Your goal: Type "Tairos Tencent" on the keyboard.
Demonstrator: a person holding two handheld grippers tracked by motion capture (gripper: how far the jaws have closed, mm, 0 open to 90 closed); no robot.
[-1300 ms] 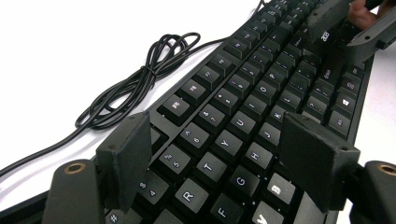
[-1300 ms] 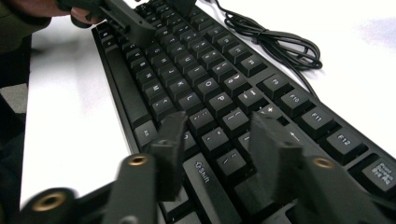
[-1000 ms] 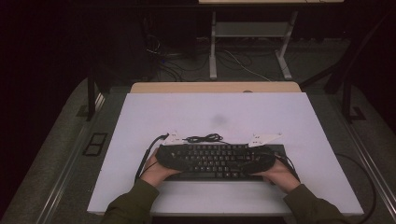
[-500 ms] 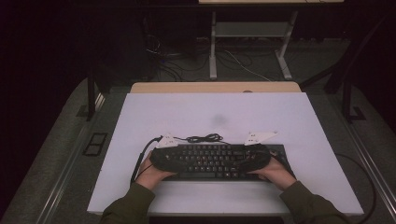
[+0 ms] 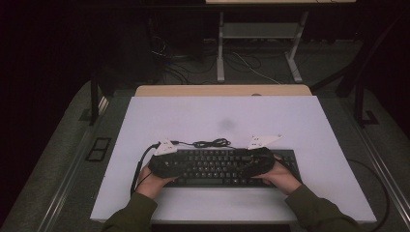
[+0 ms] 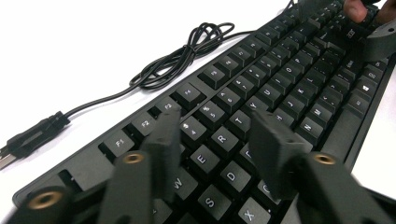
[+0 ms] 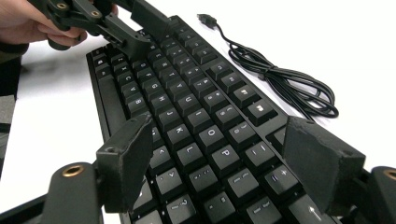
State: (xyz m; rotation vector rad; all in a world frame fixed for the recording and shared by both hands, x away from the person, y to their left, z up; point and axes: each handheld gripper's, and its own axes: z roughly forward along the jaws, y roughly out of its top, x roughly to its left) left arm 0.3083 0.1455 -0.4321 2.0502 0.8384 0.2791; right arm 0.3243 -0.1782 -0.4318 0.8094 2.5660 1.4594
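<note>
Two forearms in olive-green sleeves enter from the bottom edge of the high view and angle inward toward the frame's lower centre. The left hand point(image 5: 151, 182) grips the left gripper point(image 5: 167, 162) at lower left of centre; the right hand point(image 5: 280, 176) grips the right gripper point(image 5: 256, 162) at lower right of centre, the two pointed toward each other. In each gripper view the black jaws stand parted, the right pair spread wider than the left, with nothing between them.
</note>
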